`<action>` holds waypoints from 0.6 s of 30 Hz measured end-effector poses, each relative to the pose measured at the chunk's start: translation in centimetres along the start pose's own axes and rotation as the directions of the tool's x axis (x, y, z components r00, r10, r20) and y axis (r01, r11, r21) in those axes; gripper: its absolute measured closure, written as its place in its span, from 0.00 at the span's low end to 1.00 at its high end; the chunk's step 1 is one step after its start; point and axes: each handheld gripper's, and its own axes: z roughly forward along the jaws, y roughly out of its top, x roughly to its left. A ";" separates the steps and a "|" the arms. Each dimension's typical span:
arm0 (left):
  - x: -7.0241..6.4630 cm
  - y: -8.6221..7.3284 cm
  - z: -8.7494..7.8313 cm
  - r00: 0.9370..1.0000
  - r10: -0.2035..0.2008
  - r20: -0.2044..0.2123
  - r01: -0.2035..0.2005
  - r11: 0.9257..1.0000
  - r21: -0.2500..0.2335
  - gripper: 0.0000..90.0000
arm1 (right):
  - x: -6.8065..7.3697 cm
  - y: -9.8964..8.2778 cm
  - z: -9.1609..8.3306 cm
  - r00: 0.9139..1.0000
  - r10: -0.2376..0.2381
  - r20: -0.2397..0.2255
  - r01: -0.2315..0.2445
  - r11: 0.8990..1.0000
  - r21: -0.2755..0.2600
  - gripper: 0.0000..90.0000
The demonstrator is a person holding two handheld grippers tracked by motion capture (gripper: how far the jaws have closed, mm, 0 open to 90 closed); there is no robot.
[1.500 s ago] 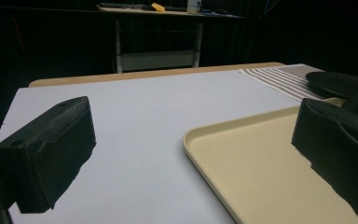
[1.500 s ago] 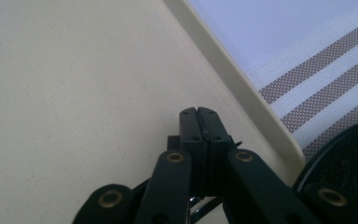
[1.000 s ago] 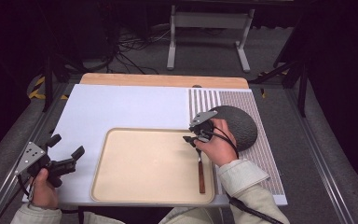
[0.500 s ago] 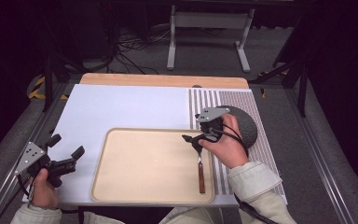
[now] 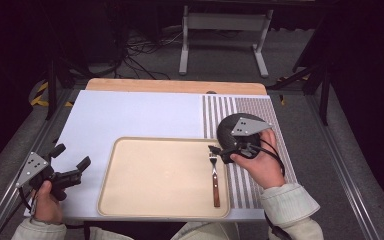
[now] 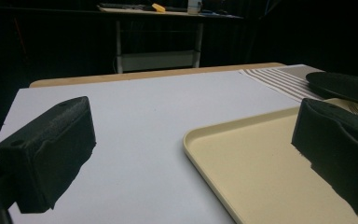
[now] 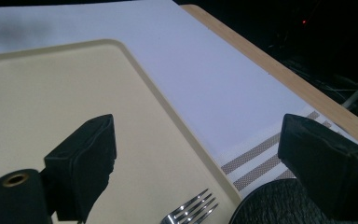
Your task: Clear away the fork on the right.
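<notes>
1. One fork (image 5: 214, 176) lies in the one beige tray (image 5: 145, 200), just below the right gripper (image 5: 219, 153)'s released, empty jaws.
2. One dark plate (image 5: 228, 131) sits beside them, on the striped mat (image 5: 260, 107).
3. The left gripper (image 5: 69, 167)'s jaws, also released and empty, hover over the bare white worktop (image 5: 130, 115).
</notes>
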 end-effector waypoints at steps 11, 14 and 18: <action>0.0 0.0 0.0 1.000 -0.001 -0.002 0.001 1.000 -0.001 0.00 | -0.4 -3.5 -3.5 0.997 0.056 0.045 -0.050 0.990 -0.131 0.14; 0.0 0.0 0.0 1.000 0.000 -0.003 0.000 1.000 0.001 0.00 | -0.5 -4.3 -4.1 0.996 0.068 0.054 -0.059 0.987 -0.150 0.14; 0.0 0.0 0.0 1.000 0.000 -0.004 0.000 1.000 0.002 0.00 | -0.7 -6.5 -5.1 0.991 0.114 0.063 -0.100 0.975 -0.199 0.14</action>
